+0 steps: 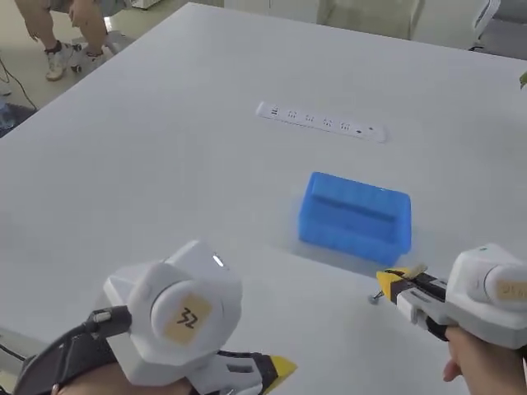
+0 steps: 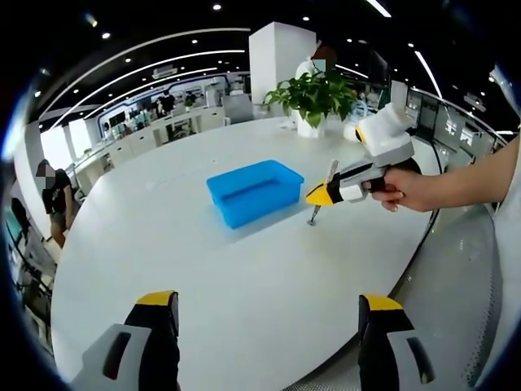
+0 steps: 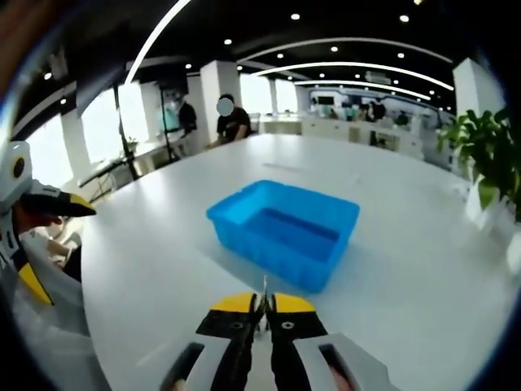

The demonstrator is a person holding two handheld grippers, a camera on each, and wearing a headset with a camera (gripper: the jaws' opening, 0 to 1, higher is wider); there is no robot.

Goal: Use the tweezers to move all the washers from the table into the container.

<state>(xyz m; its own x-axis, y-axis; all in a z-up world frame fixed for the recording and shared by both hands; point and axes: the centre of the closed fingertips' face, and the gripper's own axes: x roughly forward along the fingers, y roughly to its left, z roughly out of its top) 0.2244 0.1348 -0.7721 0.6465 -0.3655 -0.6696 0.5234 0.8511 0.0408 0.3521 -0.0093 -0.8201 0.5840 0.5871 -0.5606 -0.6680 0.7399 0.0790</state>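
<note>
- Picking a washer off the wide white surface [image 1: 165, 173] looks to be the step in hand. The next move calls for nipping the washer, lifting it clear and carrying it the short way forward over the container's near rim.
- Sitting just ahead of the right jaws, the blue rectangular plastic container [image 3: 285, 228] is open-topped, with its long side facing them. From the left jaws it lies well ahead and a little to their left. I cannot tell whether any washers are already inside it.
- Hovering above the surface, the left gripper [image 2: 269, 298] has its yellow-tipped jaws spread wide and released, with nothing between them and nothing touching them.
- Working close to the container, the right gripper [image 3: 264, 303] has its jaws clenched almost together, grasping the tweezers between them.
- Sticking out beyond and below the right jaws, the slim metal tweezers [image 2: 315, 213] slant down with their tip at the surface, near the container's near side but apart from it.
- Lying at the tweezers' tip, a small dark speck may be a washer [image 1: 375, 298]. It is too small to tell, or to judge whether the tips have closed on it.
</note>
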